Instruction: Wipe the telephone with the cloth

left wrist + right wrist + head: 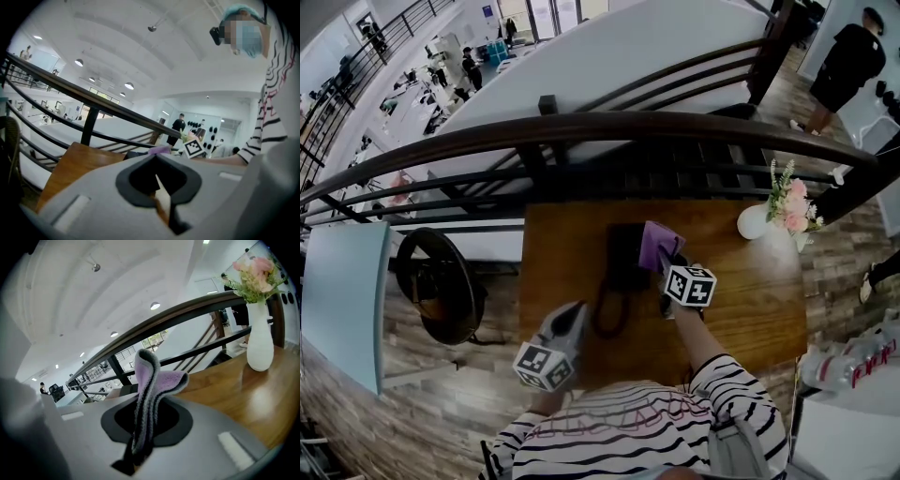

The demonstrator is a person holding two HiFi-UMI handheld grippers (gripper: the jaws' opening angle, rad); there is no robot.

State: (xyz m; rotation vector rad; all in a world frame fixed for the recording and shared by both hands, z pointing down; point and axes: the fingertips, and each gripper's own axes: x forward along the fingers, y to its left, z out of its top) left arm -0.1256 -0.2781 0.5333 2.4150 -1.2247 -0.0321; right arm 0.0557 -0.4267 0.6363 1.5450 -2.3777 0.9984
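Note:
The black telephone (627, 255) lies on the wooden table (750, 309), its cord (607, 317) looping toward me. A purple cloth (656, 245) rests over the phone's right side, and my right gripper (667, 260) is shut on it. In the right gripper view the cloth (152, 380) stands folded up out of the shut jaws of the right gripper (139, 439). My left gripper (578, 310) hovers near the table's front left, short of the cord, jaws together and holding nothing. The left gripper view shows the left gripper (157, 177), with the cloth (160, 150) beyond it.
A white vase (755, 222) of pink flowers (793, 202) stands at the table's far right corner. A dark railing (609, 127) runs just behind the table. A round chair (441, 281) sits to the left. A person (847, 64) stands at the far right.

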